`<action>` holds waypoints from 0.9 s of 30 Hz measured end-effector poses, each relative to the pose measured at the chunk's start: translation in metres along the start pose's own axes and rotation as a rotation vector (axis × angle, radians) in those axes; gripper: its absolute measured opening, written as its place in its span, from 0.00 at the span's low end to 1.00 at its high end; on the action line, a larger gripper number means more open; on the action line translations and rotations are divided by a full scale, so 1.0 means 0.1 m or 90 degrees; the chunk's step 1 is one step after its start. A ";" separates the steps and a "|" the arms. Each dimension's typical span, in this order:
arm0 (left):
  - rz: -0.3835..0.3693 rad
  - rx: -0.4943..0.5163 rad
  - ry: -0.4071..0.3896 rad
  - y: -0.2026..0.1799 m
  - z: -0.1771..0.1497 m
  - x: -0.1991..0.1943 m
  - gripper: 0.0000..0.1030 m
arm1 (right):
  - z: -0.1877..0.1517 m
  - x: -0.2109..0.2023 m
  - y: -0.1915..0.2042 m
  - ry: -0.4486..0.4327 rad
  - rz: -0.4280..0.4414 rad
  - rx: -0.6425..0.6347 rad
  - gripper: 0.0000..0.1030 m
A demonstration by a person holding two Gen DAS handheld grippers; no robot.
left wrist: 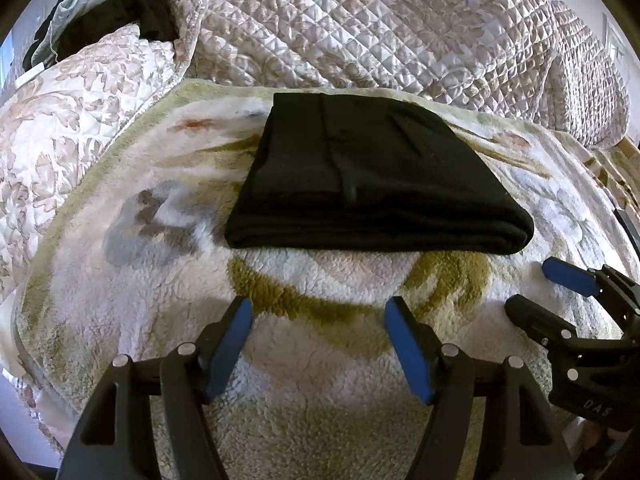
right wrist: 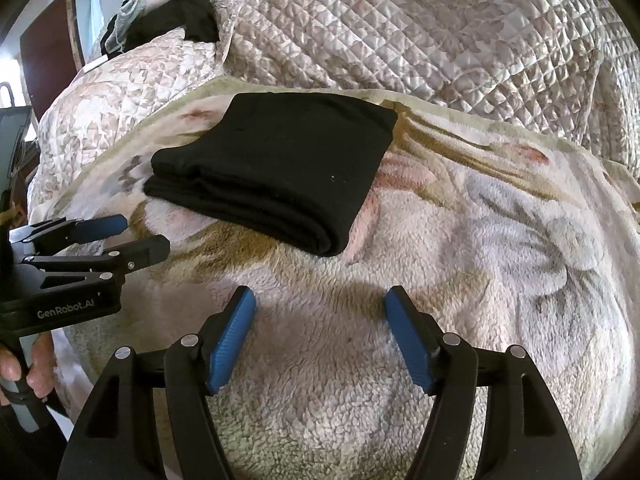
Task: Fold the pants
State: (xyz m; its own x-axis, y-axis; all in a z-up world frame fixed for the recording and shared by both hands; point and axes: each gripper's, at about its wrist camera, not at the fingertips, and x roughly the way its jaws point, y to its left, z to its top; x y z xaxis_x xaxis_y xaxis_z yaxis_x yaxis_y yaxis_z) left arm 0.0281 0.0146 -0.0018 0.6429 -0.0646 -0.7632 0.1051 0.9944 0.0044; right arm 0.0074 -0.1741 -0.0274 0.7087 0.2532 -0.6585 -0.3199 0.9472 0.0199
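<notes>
From the left wrist camera, black pants (left wrist: 372,176) lie folded into a compact stack on a fleecy floral blanket (left wrist: 320,360), near the blanket's far edge. The stack's thick rounded fold faces the camera and runs side to side; its flat top narrows toward the far side, where a vertical seam shows. The left gripper (left wrist: 318,320) sits low in the foreground with its blue pads (left wrist: 230,344) spread wide and nothing between them, and a broad band of bare blanket separates it from the pants. At the right edge the right gripper (left wrist: 536,292) enters, partly cut off by the frame, its two tips apart. Beyond the blanket rises a quilted bedspread (left wrist: 400,32), with a dark heap of clothing (left wrist: 120,16) at upper left, too bunched to identify. From the right wrist camera, the pants (right wrist: 280,168) sit up and to the left, turned so one corner of the fold points toward the lower right and the long fold runs diagonally. The right gripper (right wrist: 320,316) is spread wide over bare blanket (right wrist: 480,280), well short of the pants, with open blanket stretching to the right. The left gripper (right wrist: 140,236) reaches in from the left edge, jaws parted, just beside the stack's near left corner without touching it. Fingers of the left hand (right wrist: 38,364) curl around its handle, mostly cropped. The bedspread (right wrist: 440,40) fills the background.
</notes>
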 end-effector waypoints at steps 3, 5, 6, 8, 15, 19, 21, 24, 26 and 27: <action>0.001 0.000 0.000 0.00 0.00 0.00 0.70 | 0.00 0.00 0.00 -0.001 0.000 -0.001 0.68; 0.000 0.000 0.000 0.00 0.00 0.00 0.70 | -0.01 0.00 0.00 -0.002 0.000 -0.001 0.68; 0.000 0.000 0.000 0.00 0.00 0.00 0.70 | -0.01 0.01 0.00 -0.002 0.000 -0.001 0.69; 0.000 0.000 0.000 0.01 0.00 0.00 0.70 | -0.01 0.01 0.00 -0.003 0.000 -0.001 0.70; -0.001 -0.001 0.001 0.01 0.00 0.01 0.71 | -0.01 0.01 0.00 -0.007 0.001 -0.002 0.71; 0.000 -0.001 0.002 0.01 0.00 0.02 0.72 | -0.01 0.01 0.00 -0.008 0.001 -0.002 0.71; -0.001 -0.001 0.003 0.01 0.00 0.02 0.72 | -0.01 0.01 0.01 -0.008 0.001 -0.002 0.71; 0.001 0.000 0.003 0.01 -0.01 0.02 0.72 | -0.01 0.01 0.01 -0.009 0.000 -0.003 0.71; 0.005 0.001 0.003 0.00 -0.01 0.03 0.72 | -0.01 0.01 0.01 -0.009 0.000 -0.003 0.71; 0.005 0.000 0.003 0.00 -0.01 0.03 0.72 | -0.01 0.01 0.01 -0.009 0.000 -0.003 0.71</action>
State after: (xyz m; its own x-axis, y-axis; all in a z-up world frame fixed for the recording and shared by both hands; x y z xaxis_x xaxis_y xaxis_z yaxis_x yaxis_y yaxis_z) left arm 0.0292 0.0145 -0.0046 0.6404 -0.0561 -0.7660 0.1004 0.9949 0.0110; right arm 0.0067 -0.1734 -0.0288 0.7176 0.2557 -0.6478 -0.3225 0.9464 0.0164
